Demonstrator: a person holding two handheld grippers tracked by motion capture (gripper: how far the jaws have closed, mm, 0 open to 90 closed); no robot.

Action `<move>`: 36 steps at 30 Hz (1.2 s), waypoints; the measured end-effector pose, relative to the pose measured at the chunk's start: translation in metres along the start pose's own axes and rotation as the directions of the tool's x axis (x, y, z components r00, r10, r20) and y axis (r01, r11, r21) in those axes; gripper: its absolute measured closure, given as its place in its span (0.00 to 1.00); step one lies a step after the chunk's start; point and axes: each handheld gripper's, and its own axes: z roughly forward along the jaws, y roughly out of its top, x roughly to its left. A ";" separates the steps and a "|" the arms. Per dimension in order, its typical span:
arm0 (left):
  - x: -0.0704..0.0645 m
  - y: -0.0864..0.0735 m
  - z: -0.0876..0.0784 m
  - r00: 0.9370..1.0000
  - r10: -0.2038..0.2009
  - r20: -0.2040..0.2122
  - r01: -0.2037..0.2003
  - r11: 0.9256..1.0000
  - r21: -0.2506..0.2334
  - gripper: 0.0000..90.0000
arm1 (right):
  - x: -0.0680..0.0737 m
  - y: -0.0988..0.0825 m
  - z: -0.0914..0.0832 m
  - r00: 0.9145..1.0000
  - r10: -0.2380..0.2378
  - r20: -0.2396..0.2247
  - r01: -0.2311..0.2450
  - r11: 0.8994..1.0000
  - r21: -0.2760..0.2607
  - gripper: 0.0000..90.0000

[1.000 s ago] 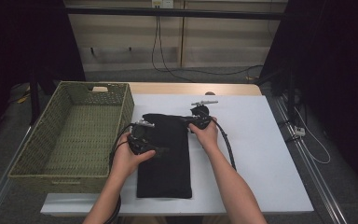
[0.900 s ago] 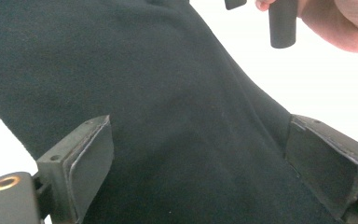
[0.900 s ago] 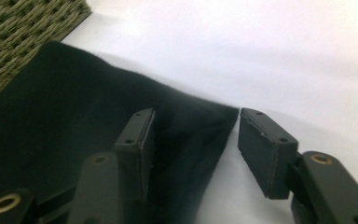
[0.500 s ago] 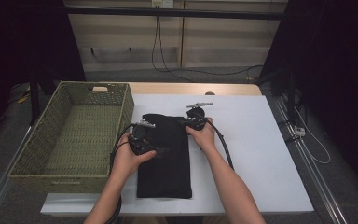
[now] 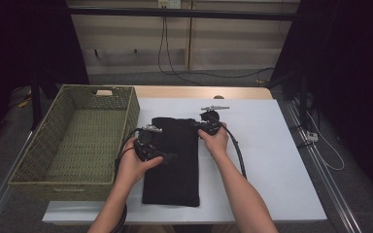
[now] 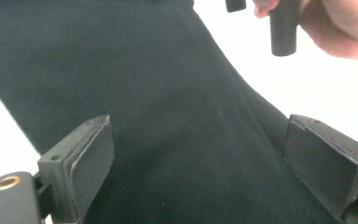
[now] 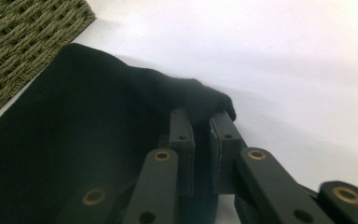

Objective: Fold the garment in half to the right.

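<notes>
Since a second ago the right gripper [image 5: 205,125] has barely shifted at the far right corner of the one black cloth [image 5: 172,162], though its jaws have just been closing, and in the right gripper view the two pads [image 7: 181,133] now pinch a raised fold of that cloth [image 7: 74,140] between them; the left gripper [image 5: 161,156] sits where it sat, low over the cloth's left side. Counting what is on show: one cloth, folded into a long dark rectangle and lying flat on the single white table [image 5: 272,160], its long side running away from the person; one woven green basket [image 5: 73,141] standing just left of the cloth at the table's left edge; two grippers, one in each hand; two bare forearms coming in from the near side. From the left gripper view the left gripper's two jaws stand wide apart with the cloth [image 6: 168,116] spread beneath them, neither pad pressing on it, and the other hand [image 6: 335,28] shows beyond at the top right. A corner of the basket [image 7: 23,42] sits near the cloth's far edge in the right gripper view
</notes>
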 end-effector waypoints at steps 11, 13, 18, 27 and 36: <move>0.001 0.001 0.001 1.000 0.000 0.010 0.000 1.000 -0.002 0.10 | -0.035 -0.009 -0.035 0.994 0.086 0.066 -0.081 0.994 -0.068 0.92; 0.001 0.002 0.001 1.000 0.005 0.009 -0.005 1.000 0.001 0.10 | -0.040 -0.010 -0.041 0.993 0.088 0.082 -0.083 0.994 -0.072 0.92; 0.000 0.002 0.003 1.000 0.003 0.020 -0.003 1.000 0.000 0.10 | -0.051 -0.016 -0.052 0.988 0.108 0.106 -0.100 0.992 -0.076 0.92; 0.000 0.002 0.004 1.000 0.006 0.018 -0.007 1.000 0.006 0.10 | -0.068 -0.028 -0.069 0.978 0.144 0.153 -0.129 0.986 -0.108 0.92; -0.001 0.003 0.009 1.000 0.011 0.023 -0.012 1.000 0.016 0.10 | -0.080 -0.035 -0.084 0.968 0.171 0.183 -0.148 0.980 -0.134 0.92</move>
